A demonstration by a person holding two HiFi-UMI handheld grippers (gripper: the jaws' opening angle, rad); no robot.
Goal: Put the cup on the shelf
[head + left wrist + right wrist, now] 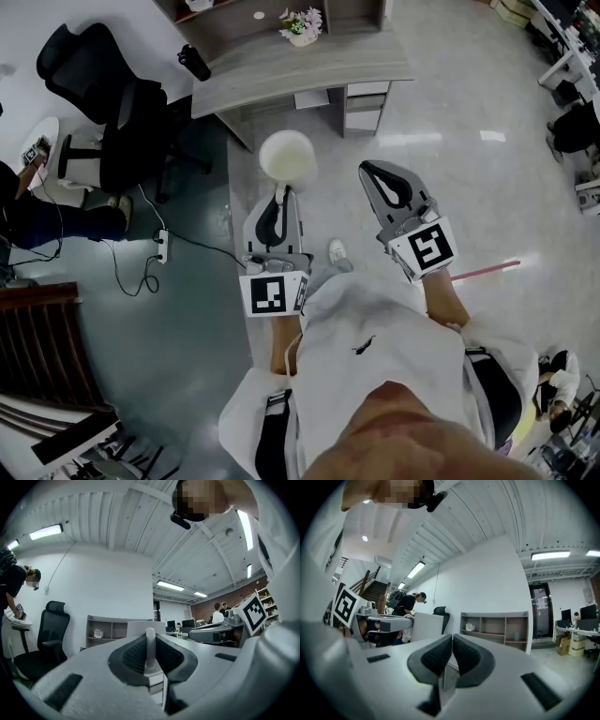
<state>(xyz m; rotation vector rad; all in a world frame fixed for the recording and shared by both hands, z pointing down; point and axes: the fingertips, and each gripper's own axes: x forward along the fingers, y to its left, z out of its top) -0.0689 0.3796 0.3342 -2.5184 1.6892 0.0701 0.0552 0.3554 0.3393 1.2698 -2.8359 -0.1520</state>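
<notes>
In the head view the white cup (287, 155) hangs over the floor in front of the desk, with my left gripper (282, 191) shut on its handle. The left gripper view shows that thin white handle (150, 646) pinched between the dark pads of my left gripper (150, 660), with the cup's body (140, 628) just beyond. To the right, level with it, my right gripper (379, 172) is shut with nothing in it; its pads (435, 657) meet. The grey shelf (246, 13) stands against the wall behind the desk, and the gripper views show its open compartments (108, 630) (494, 629).
A grey desk (309, 67) stands between me and the shelf, with a flower pot (302, 26) and a black bottle (194, 62) on it. A black office chair (105, 105), a power strip (161, 246) with cables and a person (37, 217) are at the left. Wooden stairs (42, 347) lie at the lower left.
</notes>
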